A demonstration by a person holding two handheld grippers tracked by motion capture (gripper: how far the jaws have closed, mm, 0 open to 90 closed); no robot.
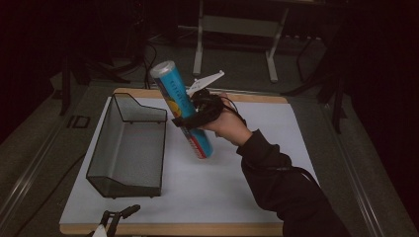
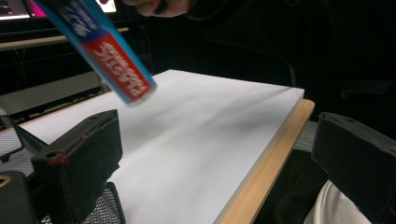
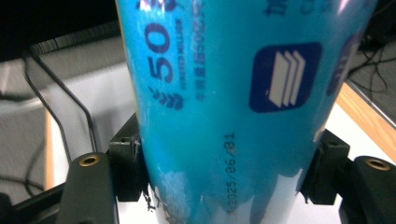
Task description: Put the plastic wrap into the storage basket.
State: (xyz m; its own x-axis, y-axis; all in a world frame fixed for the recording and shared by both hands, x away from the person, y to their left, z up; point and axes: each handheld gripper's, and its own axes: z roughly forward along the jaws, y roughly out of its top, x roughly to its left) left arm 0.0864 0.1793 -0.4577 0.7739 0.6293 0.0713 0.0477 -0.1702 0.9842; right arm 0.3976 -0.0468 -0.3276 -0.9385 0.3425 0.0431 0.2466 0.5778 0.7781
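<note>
Right gripper [image 1: 190, 116] is clamping the blue can [image 1: 181, 109] mid-body, centre frame, tilted above the table beside the mesh basket [image 1: 129, 148]. Left gripper [image 1: 114, 217] is resting open and empty, lower left. Advice: level the can, then lower it gently into the basket.

White board on a wooden table, one mesh basket on it

A wooden table [image 1: 173, 229] carried a white board [image 1: 222, 192] that covered nearly all of its top, leaving a light wood strip along the near and far edges. A black wire-mesh basket [image 1: 126, 148] stood on the board's left part, its open top facing up
</note>
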